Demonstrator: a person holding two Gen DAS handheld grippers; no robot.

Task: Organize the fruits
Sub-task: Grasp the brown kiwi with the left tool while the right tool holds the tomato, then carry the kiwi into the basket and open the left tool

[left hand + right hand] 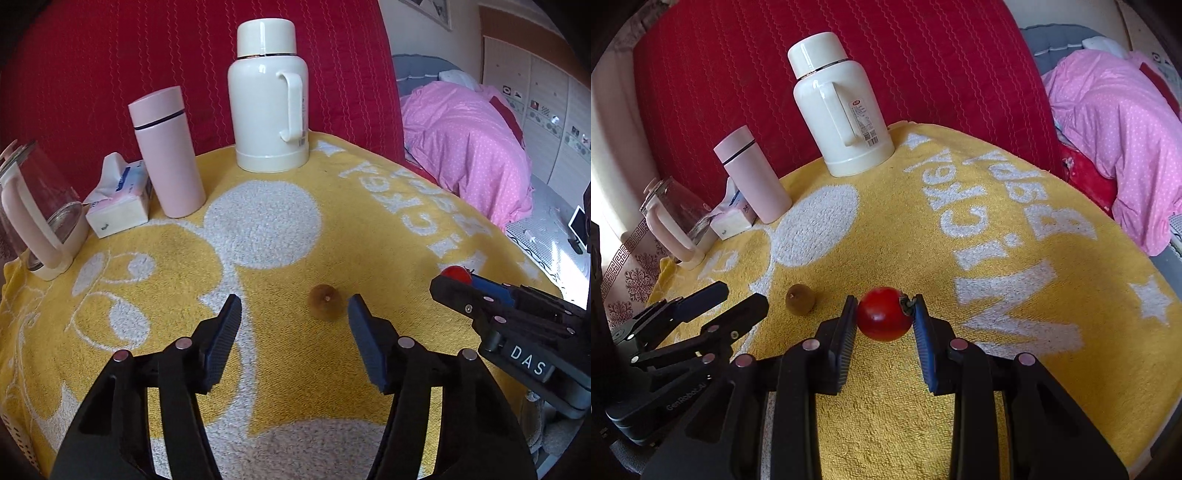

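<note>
Right wrist view is showing my right gripper point(884, 314) with its jaws drawn in on the red tomato point(884, 314), one pad touching each side and the stem end turned against the right pad point(925, 347). Whether the tomato is being carried clear of the yellow towel point(1015, 295) or is resting on it, I cannot tell from this angle. Just to its left, near my pads but apart from them, the small brown kiwi point(800, 298) is sitting on the towel, untouched.

My left gripper point(293, 314) is hanging over the towel with its jaws spread wide and holding nothing; in the left wrist view the kiwi point(326, 301) is lying just ahead of the gap, closer to the right pad than to the left one.

So I am judging that the tomato's pick-up is the step in hand, and the kiwi is waiting. Next, my left jaws are needing to shift rightward so the kiwi lies centred, then come forward and down around it before closing gently, since both fruits are probably soft and round enough to roll.

Further back, the pink flask point(166, 151), white thermos jug point(267, 96), tissue pack point(118, 199) and glass kettle point(37, 210) are standing along the far edge, well apart from the fruit.
</note>
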